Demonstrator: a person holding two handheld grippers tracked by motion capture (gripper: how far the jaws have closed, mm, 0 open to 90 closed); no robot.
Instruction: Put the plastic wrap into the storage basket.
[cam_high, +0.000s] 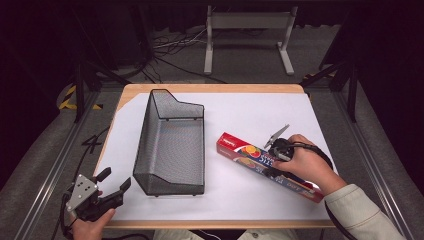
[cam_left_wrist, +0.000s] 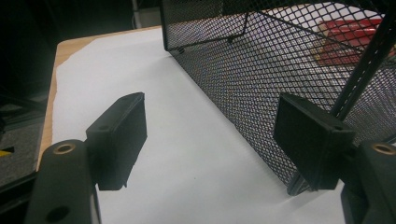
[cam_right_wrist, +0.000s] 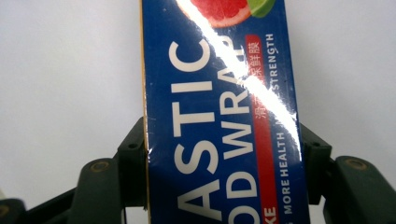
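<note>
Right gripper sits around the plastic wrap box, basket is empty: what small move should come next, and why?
Probably lift the plastic wrap box straight up off the table. In the right gripper view the right gripper has a jaw pressed against each long side of the box, so the grip looks set, yet the box lies flat on the white sheet. The wire basket beside it stands empty, and the left gripper waits open.

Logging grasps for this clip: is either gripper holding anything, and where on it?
The right gripper clamps the plastic wrap box across its long sides, near mid-length. The left gripper is open, holding nothing.
</note>
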